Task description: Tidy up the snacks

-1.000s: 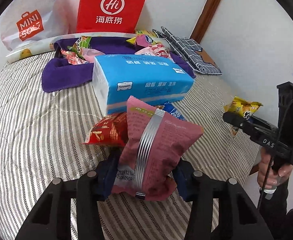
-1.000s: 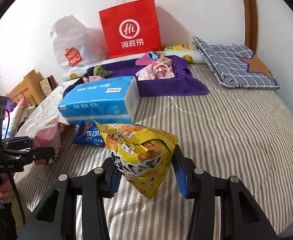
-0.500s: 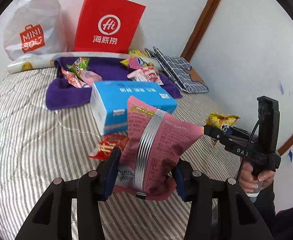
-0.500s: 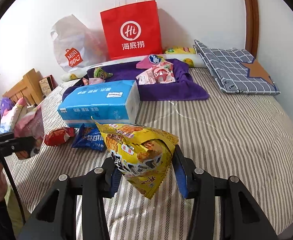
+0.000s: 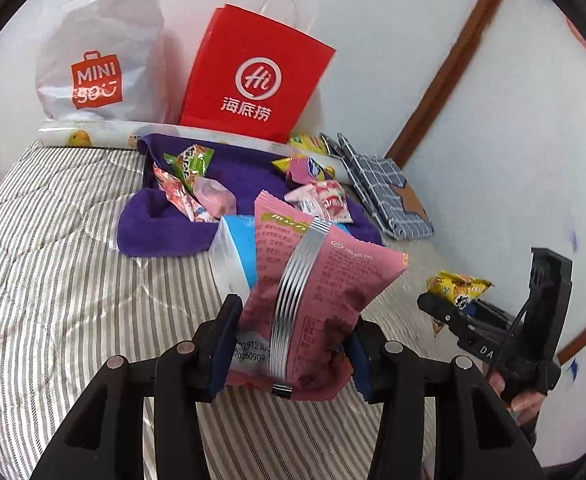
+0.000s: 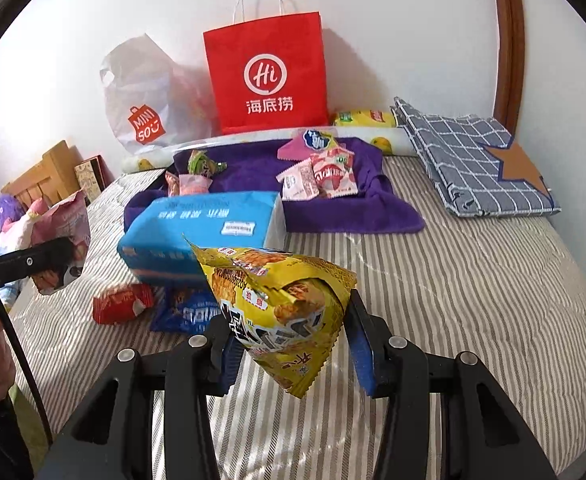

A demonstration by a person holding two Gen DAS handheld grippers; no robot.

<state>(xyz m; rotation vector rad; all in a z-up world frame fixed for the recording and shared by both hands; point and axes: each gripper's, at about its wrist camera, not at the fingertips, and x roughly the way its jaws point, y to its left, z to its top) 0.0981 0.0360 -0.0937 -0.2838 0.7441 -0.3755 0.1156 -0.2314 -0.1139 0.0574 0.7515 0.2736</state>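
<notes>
My left gripper (image 5: 289, 344) is shut on a pink snack bag (image 5: 317, 280) with a silver seam, held above the striped bed. The same pink snack bag (image 6: 65, 240) shows at the left of the right wrist view. My right gripper (image 6: 293, 352) is shut on a yellow snack bag (image 6: 281, 300), also lifted; the yellow snack bag (image 5: 457, 286) appears at the right of the left wrist view. Several small snack packets (image 6: 321, 174) lie on a purple towel (image 6: 353, 208). A red packet (image 6: 121, 308) and a blue packet (image 6: 189, 314) lie on the bed.
A blue tissue pack (image 6: 205, 228) lies in front of the towel. A red paper bag (image 6: 267, 76) and a white plastic bag (image 6: 145, 100) stand against the wall. A grey checked pillow (image 6: 477, 160) lies at the right. A hand (image 5: 521, 396) holds the other gripper.
Both grippers have risen with their bags. The left view has tilted up and rolled, so the red packet has dropped out of sight behind the pink bag.
</notes>
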